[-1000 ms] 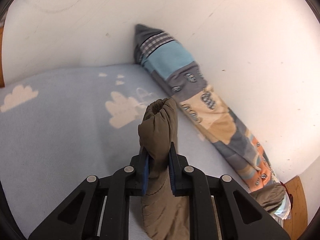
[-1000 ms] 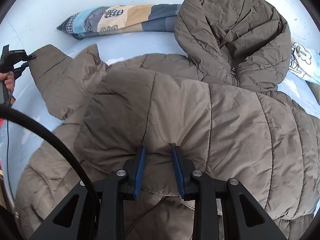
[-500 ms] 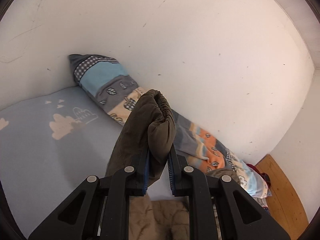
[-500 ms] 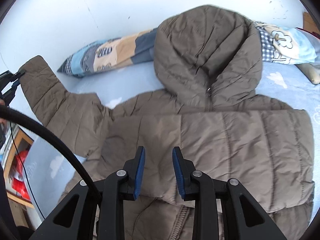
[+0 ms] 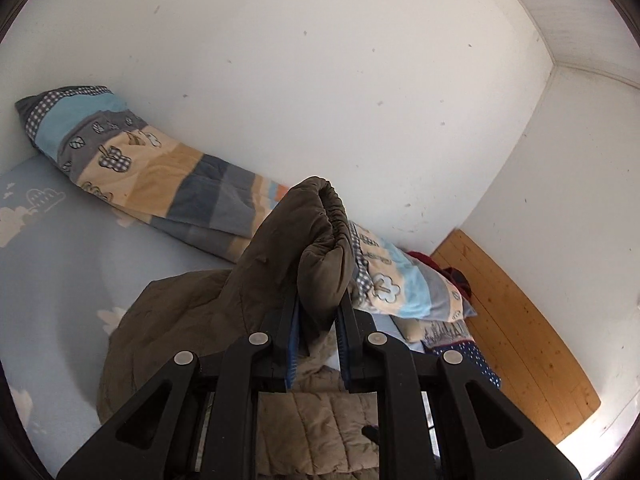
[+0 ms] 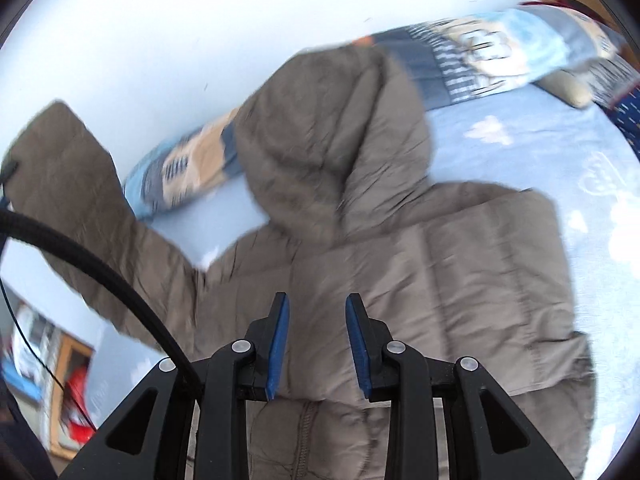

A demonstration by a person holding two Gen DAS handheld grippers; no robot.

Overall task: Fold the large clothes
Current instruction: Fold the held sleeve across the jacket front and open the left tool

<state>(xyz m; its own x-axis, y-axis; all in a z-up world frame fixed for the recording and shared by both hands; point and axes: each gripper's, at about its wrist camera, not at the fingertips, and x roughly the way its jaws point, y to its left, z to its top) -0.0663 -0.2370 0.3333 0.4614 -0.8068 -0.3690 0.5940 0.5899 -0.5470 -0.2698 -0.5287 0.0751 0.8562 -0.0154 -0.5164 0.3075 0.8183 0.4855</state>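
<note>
Between the left tool's blue pads sits the elastic cuff of the brown puffer jacket; that tool is clamped on it, with the sleeve held up off the bed. Right tool: pads apart, nothing between them, hovering over the jacket's folded body. Whether it touches the fabric cannot be told. Jacket lies on the light-blue bed sheet, hood toward the wall, body crosswise in front of the right tool.

Key relation: in the right wrist view the lifted sleeve runs from the shoulder up and out to the far left, long axis slanting away from the body. Judged next move: carry the cuff across over the body; the left tool alone has it.

Beyond the hood, a patchwork pillow lies along the wall.

Hard to read: right view is motion-blurred; the lower hem is cut off by the tool frame; the other sleeve is not visible.
</note>
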